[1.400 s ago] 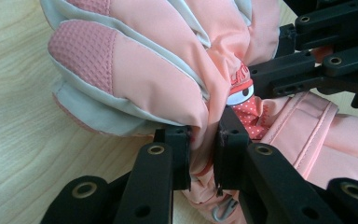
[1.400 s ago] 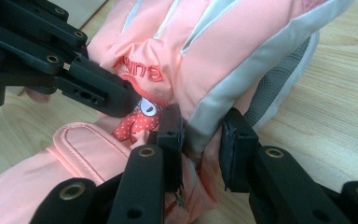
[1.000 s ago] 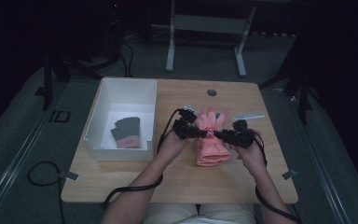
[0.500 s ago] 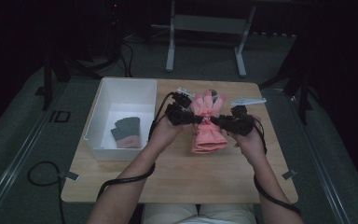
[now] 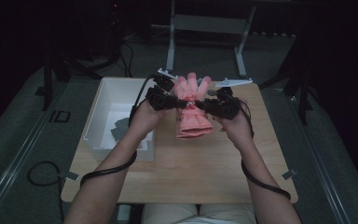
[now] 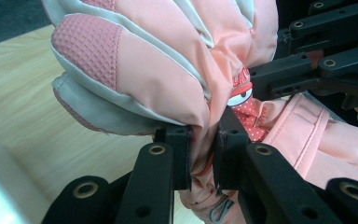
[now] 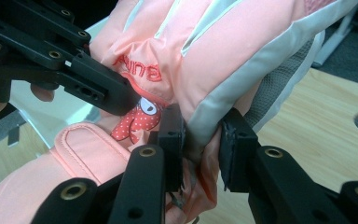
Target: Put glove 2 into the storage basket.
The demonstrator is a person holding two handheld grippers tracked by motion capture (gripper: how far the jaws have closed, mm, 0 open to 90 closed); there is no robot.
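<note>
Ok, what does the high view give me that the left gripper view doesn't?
High view alone: the white bin at the table's left with dark items inside, the whole table, and both forearms. Left gripper view alone: the left gripper shut on the pink glove at a fold near the wrist, plus a cartoon patch. Both: the glove held off the table, with the right gripper clamped on its other side.

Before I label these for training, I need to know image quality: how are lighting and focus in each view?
High view: dim, room dark, table and pink glove readable. Left gripper view: bright, glove sharp, near corner blurred. Right gripper view: bright, glove sharp, background soft.
</note>
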